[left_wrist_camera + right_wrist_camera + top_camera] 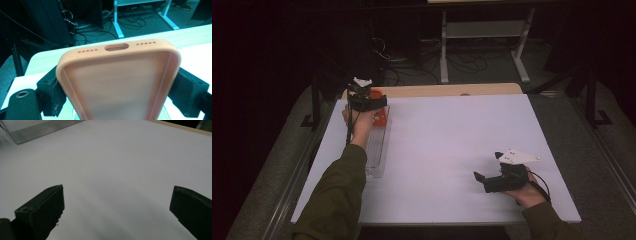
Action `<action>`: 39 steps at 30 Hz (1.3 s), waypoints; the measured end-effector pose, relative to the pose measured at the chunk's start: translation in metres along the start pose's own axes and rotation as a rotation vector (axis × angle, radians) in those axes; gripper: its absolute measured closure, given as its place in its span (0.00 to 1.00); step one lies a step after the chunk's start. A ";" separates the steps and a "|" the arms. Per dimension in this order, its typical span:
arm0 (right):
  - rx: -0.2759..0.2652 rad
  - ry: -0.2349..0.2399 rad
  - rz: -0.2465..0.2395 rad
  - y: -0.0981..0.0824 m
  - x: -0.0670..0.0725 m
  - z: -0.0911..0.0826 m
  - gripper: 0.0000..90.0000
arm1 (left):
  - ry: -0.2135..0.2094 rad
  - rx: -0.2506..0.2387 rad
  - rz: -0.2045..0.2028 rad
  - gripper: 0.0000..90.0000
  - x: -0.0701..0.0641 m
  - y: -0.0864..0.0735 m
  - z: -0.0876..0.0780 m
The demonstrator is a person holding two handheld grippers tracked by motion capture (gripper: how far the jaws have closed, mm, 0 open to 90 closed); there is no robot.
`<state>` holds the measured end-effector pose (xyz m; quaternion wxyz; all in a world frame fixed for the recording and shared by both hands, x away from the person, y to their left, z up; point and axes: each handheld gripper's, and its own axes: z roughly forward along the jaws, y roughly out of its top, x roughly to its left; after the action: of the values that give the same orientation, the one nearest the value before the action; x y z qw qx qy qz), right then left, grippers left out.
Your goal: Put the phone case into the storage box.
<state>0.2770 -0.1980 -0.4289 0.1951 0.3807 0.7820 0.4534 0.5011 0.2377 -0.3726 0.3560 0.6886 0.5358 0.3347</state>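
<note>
— Dark room all round, with cables on the floor (412,65) and a white frame of another desk (484,30) at twelve o'clock. What's on the white worktop (452,150)?

— At about ten o'clock in the high view, a long clear tray (379,150) lies along the left edge. The left claw (374,102) is above its far end, held by the person's left hand (359,125).

— Holding anything?

— Yes. In the left gripper view its two black jaws press on the two long sides of an orange phone case (120,80). The open inside of the case faces the camera, and the end with the port cut-out and rows of small holes points away, toward twelve o'clock. In the high view the case shows as a red-orange patch beside the claw, over the tray.

— And the other side?

— The right claw (484,176) is at about four o'clock, well apart from the tray, held low by the right hand (529,192) and pointing toward nine o'clock. In the right gripper view (117,205) its jaws stand wide, with bare white worktop between them. A corner of the ribbed clear tray sits at eleven o'clock in that view.
</note>
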 end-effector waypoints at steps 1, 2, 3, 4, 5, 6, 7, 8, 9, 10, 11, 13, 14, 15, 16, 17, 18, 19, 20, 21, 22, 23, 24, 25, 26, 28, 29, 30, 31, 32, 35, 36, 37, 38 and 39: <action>0.004 0.003 0.008 0.000 0.001 0.000 0.00 | 0.001 -0.007 -0.008 0.15 -0.001 0.000 0.001; 0.000 0.001 -0.003 0.000 0.000 0.000 0.00 | 0.000 -0.012 -0.011 0.15 -0.001 0.000 0.002; 0.000 0.002 -0.002 0.000 0.000 0.000 0.00 | 0.007 0.003 0.009 0.15 -0.001 0.000 0.002; 0.000 0.002 -0.002 0.000 0.000 0.000 0.00 | 0.005 0.000 0.010 0.15 -0.001 -0.001 0.003; 0.000 0.002 0.000 0.000 0.000 0.000 0.00 | 0.007 -0.005 0.007 0.15 -0.001 -0.001 0.004; 0.000 0.001 0.001 0.000 0.000 0.000 0.00 | 0.012 -0.005 0.013 0.15 -0.001 -0.001 0.005; -0.001 0.000 0.000 0.000 0.000 0.000 0.00 | 0.015 -0.007 0.013 0.15 -0.002 -0.001 0.006; -0.001 0.000 0.000 0.000 0.000 0.000 0.00 | 0.019 -0.008 0.016 0.15 -0.001 -0.001 0.007; -0.003 0.000 0.000 0.000 0.000 0.000 0.00 | 0.023 -0.009 0.015 0.15 -0.002 -0.001 0.008; -0.004 0.000 0.000 0.000 0.000 0.000 0.00 | 0.021 -0.008 0.016 0.15 -0.002 0.000 0.008; -0.004 0.000 0.002 0.000 0.000 0.000 0.00 | 0.024 -0.007 0.017 0.15 -0.002 0.000 0.009; -0.004 0.001 0.000 0.000 0.000 0.000 0.00 | 0.027 -0.008 0.019 0.15 -0.003 0.001 0.011; -0.005 0.002 0.002 0.000 0.000 0.000 0.00 | 0.031 -0.007 0.026 0.15 -0.003 0.001 0.012; -0.006 0.004 0.005 0.000 0.000 0.000 0.00 | 0.032 -0.005 0.025 0.14 -0.003 0.002 0.013; -0.007 0.004 0.005 0.000 0.000 0.000 0.00 | 0.035 -0.008 0.021 0.14 -0.003 0.002 0.015; -0.007 0.004 0.005 0.000 0.000 0.000 0.00 | 0.041 -0.007 0.022 0.14 -0.002 0.002 0.015; -0.007 0.005 0.007 0.000 0.000 -0.001 0.00 | 0.041 -0.011 0.015 0.14 -0.002 0.001 0.017; -0.005 0.005 0.007 0.000 0.000 -0.001 0.00 | 0.044 -0.012 0.018 0.14 -0.001 0.001 0.017; -0.005 0.006 0.008 0.000 0.000 -0.001 0.00 | 0.042 -0.014 0.014 0.14 -0.001 0.001 0.018; -0.006 0.005 0.007 0.000 0.000 -0.001 0.00 | 0.038 -0.017 0.016 0.14 -0.001 0.001 0.018; -0.006 0.005 0.009 0.000 0.000 -0.001 0.00 | 0.036 -0.019 0.022 0.14 -0.001 0.001 0.019; -0.006 0.005 0.009 0.000 0.000 -0.001 0.00 | 0.035 -0.023 0.024 0.14 -0.001 0.001 0.019; -0.006 0.005 0.008 0.000 0.000 -0.001 0.00 | 0.035 -0.023 0.028 0.14 0.000 0.000 0.019; -0.006 0.005 0.008 0.000 0.000 -0.001 0.00 | 0.031 -0.027 0.030 0.14 0.000 0.000 0.020; -0.006 0.005 0.009 0.000 0.000 -0.001 0.00 | 0.034 -0.026 0.034 0.14 0.000 0.000 0.021; -0.006 0.004 0.007 0.000 0.000 -0.001 0.00 | 0.034 -0.027 0.026 0.13 0.001 0.000 0.022; -0.006 0.004 0.007 0.000 0.000 -0.001 0.00 | 0.034 -0.029 0.025 0.13 0.001 -0.001 0.022; -0.007 0.004 0.007 0.000 0.000 -0.001 0.00 | 0.032 -0.025 0.030 0.12 0.002 -0.001 0.022; -0.006 0.003 0.004 0.000 0.000 -0.001 0.00 | 0.031 -0.022 0.034 0.11 0.002 -0.001 0.023; -0.006 0.002 0.005 0.000 0.000 -0.001 0.00 | 0.032 -0.021 0.033 0.11 0.003 -0.002 0.023; -0.006 0.002 0.005 0.000 0.000 0.000 0.00 | 0.026 -0.025 0.035 0.08 0.003 -0.002 0.023; -0.005 0.002 0.005 0.000 0.000 0.000 0.00 | 0.021 -0.031 0.031 0.08 0.002 -0.002 0.023; -0.005 0.001 0.004 0.000 0.000 0.000 0.00 | 0.017 -0.032 0.032 0.07 0.002 -0.002 0.024; -0.006 0.001 0.004 0.000 0.000 0.000 0.00 | 0.015 -0.030 0.033 0.06 0.002 -0.002 0.024; -0.005 0.001 0.005 0.000 0.000 0.000 0.00 | 0.011 -0.031 0.028 0.06 0.002 -0.002 0.024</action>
<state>0.2767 -0.1983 -0.4287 0.1947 0.3818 0.7800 0.4560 0.5209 0.2367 -0.3867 0.3589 0.6885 0.5229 0.3518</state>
